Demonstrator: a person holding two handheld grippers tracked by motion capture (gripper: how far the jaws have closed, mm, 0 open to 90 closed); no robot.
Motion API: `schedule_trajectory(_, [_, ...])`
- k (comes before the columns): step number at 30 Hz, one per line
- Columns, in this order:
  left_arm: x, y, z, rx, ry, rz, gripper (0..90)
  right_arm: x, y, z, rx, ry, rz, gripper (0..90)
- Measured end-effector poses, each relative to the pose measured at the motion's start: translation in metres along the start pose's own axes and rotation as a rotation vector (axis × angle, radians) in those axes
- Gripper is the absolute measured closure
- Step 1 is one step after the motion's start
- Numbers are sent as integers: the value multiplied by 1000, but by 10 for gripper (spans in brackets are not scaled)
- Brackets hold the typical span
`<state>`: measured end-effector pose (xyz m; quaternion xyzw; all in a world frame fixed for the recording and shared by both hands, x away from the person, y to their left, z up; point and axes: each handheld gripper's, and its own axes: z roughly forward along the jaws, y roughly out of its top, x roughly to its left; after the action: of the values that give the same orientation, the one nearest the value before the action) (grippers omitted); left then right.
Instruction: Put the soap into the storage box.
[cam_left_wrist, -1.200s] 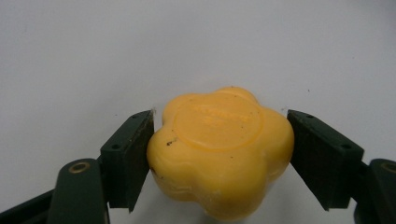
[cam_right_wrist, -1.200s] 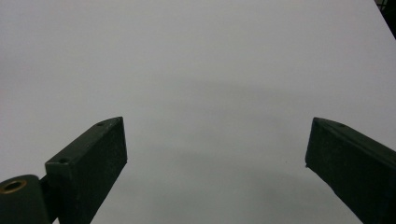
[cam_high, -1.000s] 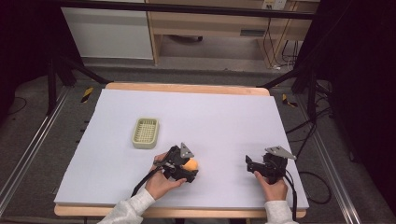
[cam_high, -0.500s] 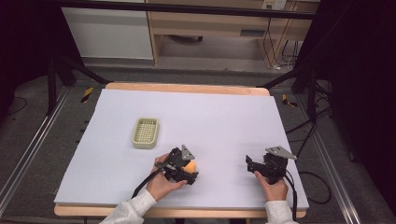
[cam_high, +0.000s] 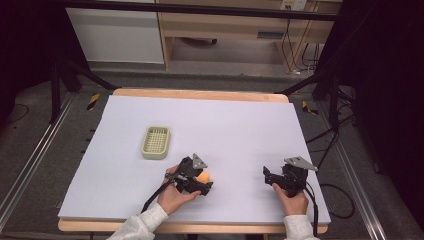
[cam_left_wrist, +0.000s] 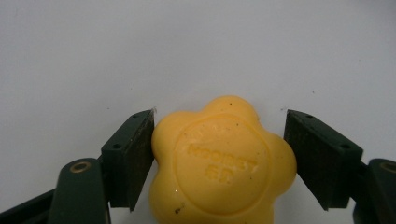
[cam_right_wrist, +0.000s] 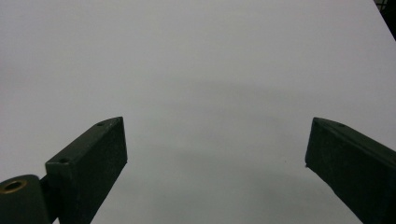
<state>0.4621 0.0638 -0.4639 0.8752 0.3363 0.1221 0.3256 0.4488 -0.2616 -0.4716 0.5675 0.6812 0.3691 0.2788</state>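
Faintly embossed "MOOIBEY" — yellow flower-shaped soap (cam_left_wrist: 223, 165)

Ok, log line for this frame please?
left gripper: jaws around yellow soap, not clamped | right gripper: open | basket: empty

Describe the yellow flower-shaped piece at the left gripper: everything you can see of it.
The yellow piece is a rounded, flower-shaped block with lobed edges, smooth and slightly glossy like soap or wax. A raised round centre carries embossed lettering, too faint to read surely, and a few dark specks mark it. It lies flat on the white table, face up, between the jaws of the left gripper: one jaw touches it, the other stands just clear.
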Motion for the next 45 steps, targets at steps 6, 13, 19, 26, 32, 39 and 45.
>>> schedule_trajectory(6, [0, 0, 0, 2, -3, 16, 257, 0, 0, 0, 1, 0, 0, 60])
schedule_trajectory(13, [3, 3, -2, -2, -4, -8, 230, 0, 0, 0, 2, 0, 5, 60])
schedule_trajectory(19, [4, 5, -2, -16, -6, -37, 236, -1, 0, 1, 2, 0, 3, 61])
schedule_trajectory(26, [3, 4, 0, -6, 0, -50, 223, -1, 0, 1, 2, 0, 0, 61])
schedule_trajectory(32, [4, 5, 0, -21, 11, -66, 214, 0, 0, 1, 2, 1, 4, 61])
schedule_trajectory(39, [6, 6, 2, -24, 14, -88, 235, 0, 0, 1, 1, 0, -4, 62])
schedule_trajectory(45, [5, 6, 5, -3, -7, -102, 260, 0, 0, 1, 1, 0, -4, 62])
